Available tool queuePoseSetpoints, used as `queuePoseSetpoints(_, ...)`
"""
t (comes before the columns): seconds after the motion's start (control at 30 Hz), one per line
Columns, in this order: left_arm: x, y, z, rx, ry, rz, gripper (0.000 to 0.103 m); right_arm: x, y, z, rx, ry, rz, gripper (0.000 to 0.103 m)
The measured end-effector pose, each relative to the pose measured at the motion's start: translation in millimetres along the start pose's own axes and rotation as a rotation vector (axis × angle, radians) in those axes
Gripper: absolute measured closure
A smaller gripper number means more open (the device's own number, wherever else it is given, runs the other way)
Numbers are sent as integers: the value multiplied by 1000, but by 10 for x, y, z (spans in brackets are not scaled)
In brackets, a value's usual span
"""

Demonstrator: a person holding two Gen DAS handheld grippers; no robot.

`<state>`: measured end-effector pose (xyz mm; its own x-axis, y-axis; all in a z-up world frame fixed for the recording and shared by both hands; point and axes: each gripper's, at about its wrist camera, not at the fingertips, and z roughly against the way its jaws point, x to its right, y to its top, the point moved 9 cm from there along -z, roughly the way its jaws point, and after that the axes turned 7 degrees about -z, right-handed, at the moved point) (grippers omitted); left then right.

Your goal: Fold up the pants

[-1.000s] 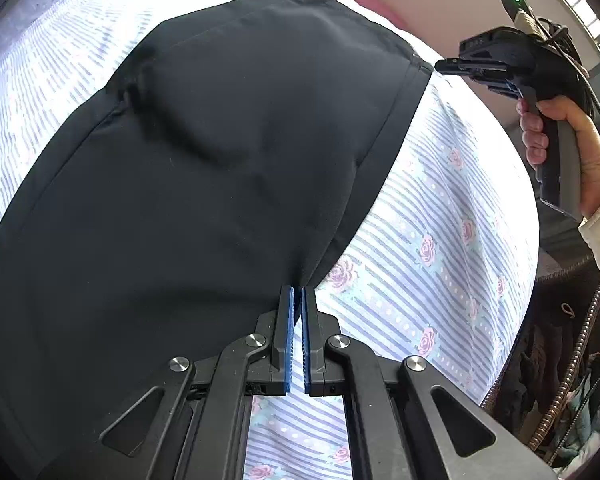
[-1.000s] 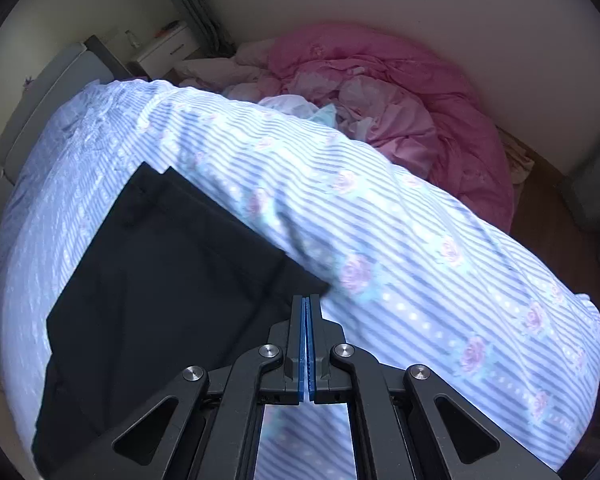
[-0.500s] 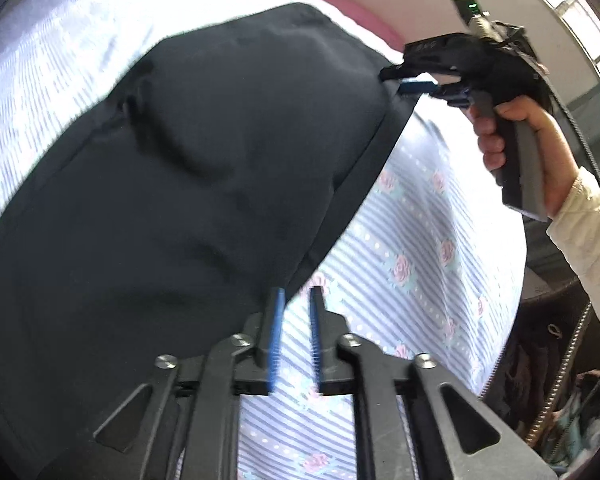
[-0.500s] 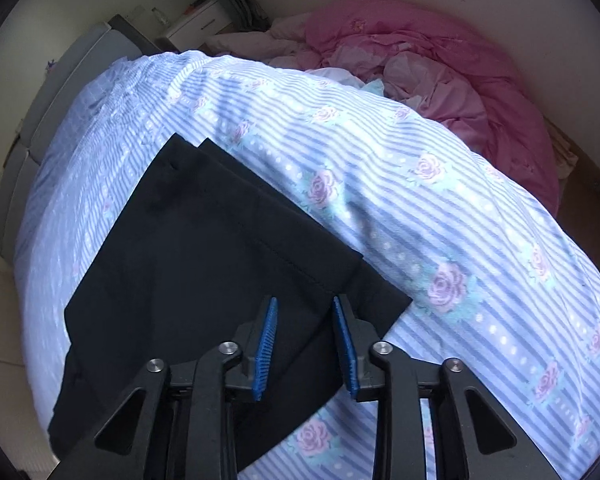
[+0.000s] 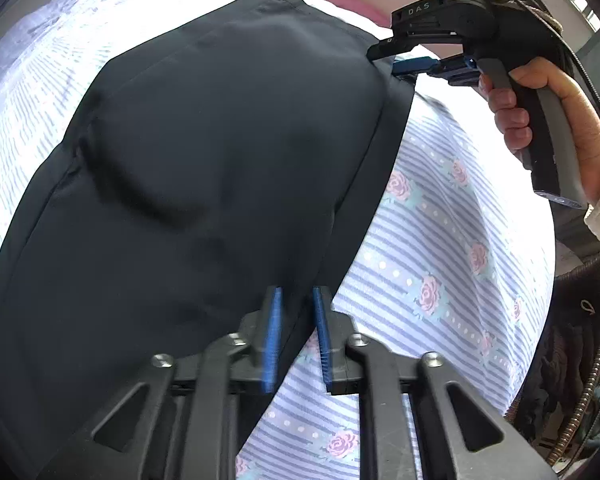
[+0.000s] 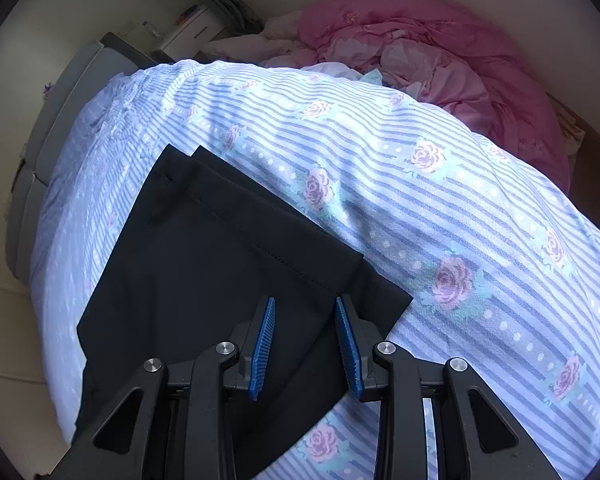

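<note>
Found striped bedsheet [image 6: 420, 208] bulging soft and uneven under everything. Judged that such a yielding surface could let a downward pinch gather sheet along with cloth, dragging the bedding up with any lift.

Noted black pants [image 5: 220, 160] spread flat across the sheet, already doubled into two layers, with a curved crease across the middle in the left wrist view. Judged that crease likely to be sealed into the next fold if not smoothed out.

Logged left gripper [image 5: 296, 332] at the near edge of the pants, jaws parted, edge of cloth running between the pads, no pressing visible. Reckoned a closure here could catch only the upper layer or slide off the thin edge, leaving the near side behind on a lift.

Logged right gripper [image 6: 306, 336] at the far corner, held in the person's right hand [image 5: 540, 120], jaws released and apart over the cloth, lately opened and just narrowing a little, nothing clamped. Reckoned uneven timing between the two pinches likely to skew the fold line.

Spotted lower layer corner [image 6: 384, 300] sticking out past the stitched hem of the top layer, just beside the right pad. Judged that offset the likeliest small fault: a pinch on the top hem alone would peel the layers apart, and a pinch on the stray corner alone would pull the under layer out crooked.
</note>
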<state>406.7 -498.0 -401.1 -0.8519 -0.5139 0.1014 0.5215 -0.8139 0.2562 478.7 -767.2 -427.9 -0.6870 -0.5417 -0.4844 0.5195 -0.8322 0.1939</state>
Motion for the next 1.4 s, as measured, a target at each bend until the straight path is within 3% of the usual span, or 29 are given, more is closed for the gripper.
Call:
queuePoseSetpoints(0.1, -3, 27, 39, 1, -22, 3, 100, 27, 8, -11, 8, -36, 14, 91)
queuePoseSetpoints(0.2, 22, 44, 125, 11, -25, -6, 100, 74, 16, 23, 7, -24, -9, 97)
queuePoseSetpoints(0.5, 46, -23, 333, 42, -48, 0, 100, 158, -57, 464, 84, -10, -18, 98)
queuePoseSetpoints(0.67, 66, -75, 289, 17, -47, 5, 100, 347, -71, 334, 43, -119, 6, 99)
queuePoseSetpoints(0.87, 57, -111, 194, -16, -66, 15, 100, 415, -148, 338, 11, -86, -28, 99)
queuePoseSetpoints(0.97, 27, -76, 174, -26, -47, 25, 98, 305, -221, 393, 3, -108, 25, 92)
queuePoseSetpoints(1.03, -29, -79, 230, -22, 2, 56, 84, 216, -303, 485, 12, -131, 61, 76)
queuePoseSetpoints(1.1, -60, -88, 379, 8, 44, 80, 56, 99, -422, 653, 40, -137, 96, 61)
queuePoseSetpoints(1.17, -81, -134, 550, 43, 56, 116, 51, -31, -572, 822, 50, -135, 138, 60)
queuePoseSetpoints(1.27, -199, -383, 887, 74, 65, 213, 50, -237, -898, 1063, 51, -148, 226, 47)
queuePoseSetpoints(1.4, -422, -957, 1333, 79, 120, 312, 47, -508, -1462, 1305, 21, -152, 319, 41)
